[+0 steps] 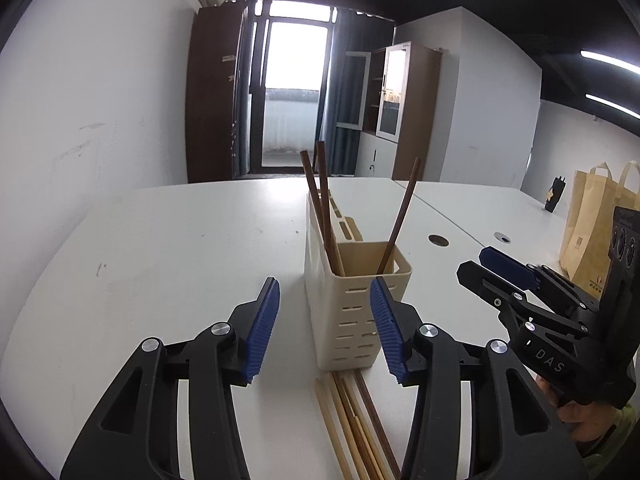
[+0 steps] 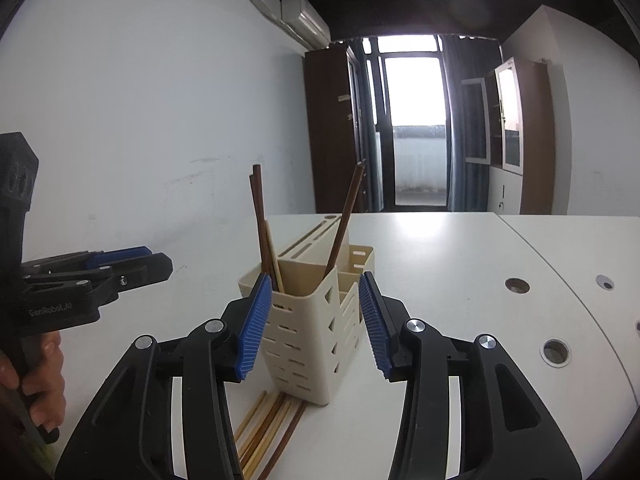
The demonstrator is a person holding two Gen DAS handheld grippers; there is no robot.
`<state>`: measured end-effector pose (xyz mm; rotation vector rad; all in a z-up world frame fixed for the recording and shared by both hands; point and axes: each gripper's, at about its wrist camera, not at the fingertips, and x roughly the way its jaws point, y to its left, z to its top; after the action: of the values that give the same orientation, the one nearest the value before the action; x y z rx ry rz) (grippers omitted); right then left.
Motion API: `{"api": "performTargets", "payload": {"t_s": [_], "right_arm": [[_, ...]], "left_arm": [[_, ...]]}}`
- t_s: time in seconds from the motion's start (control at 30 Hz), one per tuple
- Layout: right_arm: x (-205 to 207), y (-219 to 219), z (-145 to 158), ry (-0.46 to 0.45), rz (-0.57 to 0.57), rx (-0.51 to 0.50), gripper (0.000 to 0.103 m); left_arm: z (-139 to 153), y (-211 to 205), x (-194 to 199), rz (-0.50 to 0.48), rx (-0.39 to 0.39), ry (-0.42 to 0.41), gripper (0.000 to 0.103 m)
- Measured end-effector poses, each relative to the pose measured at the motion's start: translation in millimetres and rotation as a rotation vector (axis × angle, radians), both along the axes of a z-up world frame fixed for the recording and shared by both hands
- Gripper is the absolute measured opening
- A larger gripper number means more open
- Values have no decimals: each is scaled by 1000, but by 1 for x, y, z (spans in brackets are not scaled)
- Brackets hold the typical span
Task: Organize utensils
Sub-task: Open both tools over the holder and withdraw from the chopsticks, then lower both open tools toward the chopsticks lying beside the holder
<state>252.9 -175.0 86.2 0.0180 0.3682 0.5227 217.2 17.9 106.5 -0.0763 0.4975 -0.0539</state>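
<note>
**Both grippers free, chopsticks waiting at the foot of the holder**

I've got the cream holder [image 1: 352,300] dead ahead on the white counter [image 1: 180,240], and three dark chopsticks [image 1: 320,200] stand in it already, two leaning one way and one [image 2: 345,224] the other. A paler stick seems tucked in beside them, though I can't be sure. The loose chopsticks [image 1: 356,428] lie flat on the counter, their far ends touching or just short of the holder's near base.

My left gripper [image 1: 324,328] hangs above that bundle with its jaws wide apart and nothing between them. The right gripper [image 2: 310,320] is the same story: jaws spread, empty, framing the holder from the other side. In the left view I see the right gripper [image 1: 496,264] off to the side, and there its jaws read as narrow, so I trust its own camera.

I judge we're between picks. Next move calls for dropping one gripper low, closing on a single stick near its middle, then tilting it upright over the open compartment.

The bundle runs out of frame at the bottom in both views, so I can't count it. The holder's rear slots are partly hidden.
</note>
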Motion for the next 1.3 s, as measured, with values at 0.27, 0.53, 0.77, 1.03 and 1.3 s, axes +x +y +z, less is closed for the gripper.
{"api": "performTargets", "payload": {"t_s": [0.27,0.53,0.77,1.03,1.3], "right_arm": [[7,12,-26,123,23,-83,48],[16,24,-52,240,41,-150,49],[19,36,-70,302,46,-212,49],[20,47,-90,347,47,-257,49],[25,53,-108,413,45,-295,49]], "left_arm": [[-24,3,1,-5,-5,110,50],[-63,3,8,-1,-1,202,50],[-84,3,15,1,8,251,50],[-93,7,15,4,-1,262,50],[-105,17,18,18,-1,293,50]]}}
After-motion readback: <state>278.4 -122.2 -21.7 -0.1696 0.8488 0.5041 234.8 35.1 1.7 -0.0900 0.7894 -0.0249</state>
